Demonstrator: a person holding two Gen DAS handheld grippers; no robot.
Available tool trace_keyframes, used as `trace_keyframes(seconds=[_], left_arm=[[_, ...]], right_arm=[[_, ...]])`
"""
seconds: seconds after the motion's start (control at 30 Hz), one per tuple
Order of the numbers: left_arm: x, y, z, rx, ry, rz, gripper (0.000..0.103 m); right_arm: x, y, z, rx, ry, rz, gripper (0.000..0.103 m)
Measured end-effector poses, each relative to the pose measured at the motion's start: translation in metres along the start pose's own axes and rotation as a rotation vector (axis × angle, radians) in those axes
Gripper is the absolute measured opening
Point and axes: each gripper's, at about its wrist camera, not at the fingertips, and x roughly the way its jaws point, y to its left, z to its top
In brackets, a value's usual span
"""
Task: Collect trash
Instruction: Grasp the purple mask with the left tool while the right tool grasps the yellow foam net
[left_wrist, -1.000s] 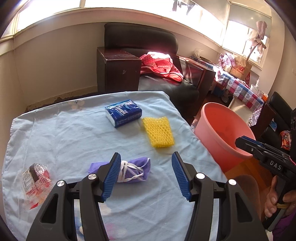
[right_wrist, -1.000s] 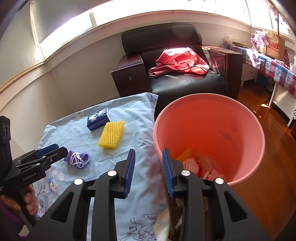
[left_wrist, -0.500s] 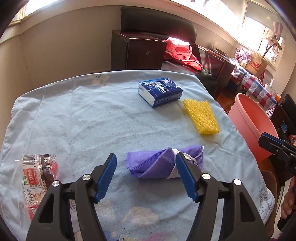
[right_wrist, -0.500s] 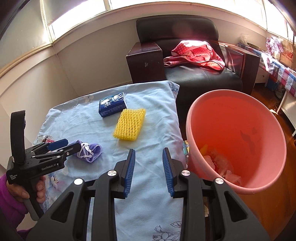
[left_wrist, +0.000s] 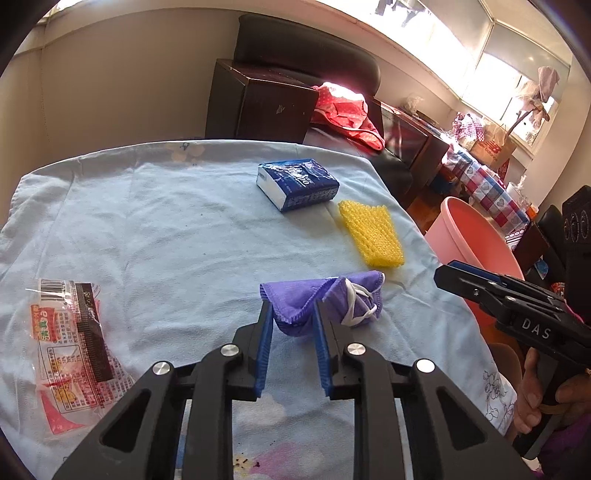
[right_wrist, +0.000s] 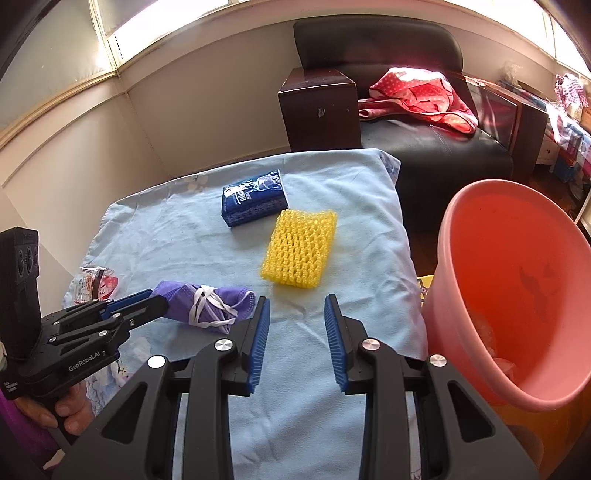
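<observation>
A rolled purple face mask (left_wrist: 354, 295) with white straps lies on the light blue tablecloth (left_wrist: 166, 229). My left gripper (left_wrist: 293, 310) is closing its jaws on the mask's folded left end, and the blue pads pinch the fabric. In the right wrist view the left gripper (right_wrist: 147, 302) bites the mask (right_wrist: 214, 302) from the left. My right gripper (right_wrist: 297, 306) hovers open over bare cloth just right of the mask, with nothing between its fingers. The pink bucket (right_wrist: 517, 258) stands at the table's right side with some trash inside.
A yellow foam net (left_wrist: 373, 236) and a blue tissue pack (left_wrist: 299, 182) lie further back on the cloth. A clear printed wrapper (left_wrist: 70, 343) lies at the left. A dark armchair (right_wrist: 406, 110) with a red cloth stands behind the table.
The left gripper moved forward and down, then narrowed its wide jaws onto the mask's end. The right gripper swung left from over the bucket to over the table.
</observation>
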Motion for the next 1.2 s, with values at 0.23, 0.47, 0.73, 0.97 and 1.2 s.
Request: trace_keyframes(seconds=[0.23, 0.47, 0.73, 0.97, 1.2], left_arm=[[-0.016, -0.001, -0.005, 0.015, -0.032, 0.011, 0.011], [-0.029, 0.005, -0.008, -0.009, -0.050, -0.009, 0.010], [-0.035, 0.008, -0.010, -0.020, -0.061, 0.000, 0.010], [-0.050, 0.001, -0.007, -0.008, -0.101, 0.016, 0.010], [-0.063, -0.018, 0.003, 0.017, -0.146, 0.021, 0.010]], right_arm=[[0.021, 0.000, 0.017, 0.049, 0.016, 0.012, 0.031], [0.051, -0.004, 0.027, 0.060, 0.056, -0.068, 0.031], [0.056, 0.003, 0.016, 0.037, 0.067, -0.015, 0.015], [0.026, 0.001, 0.012, 0.049, -0.001, 0.015, 0.010], [-0.012, -0.012, 0.006, 0.076, -0.073, 0.026, 0.010]])
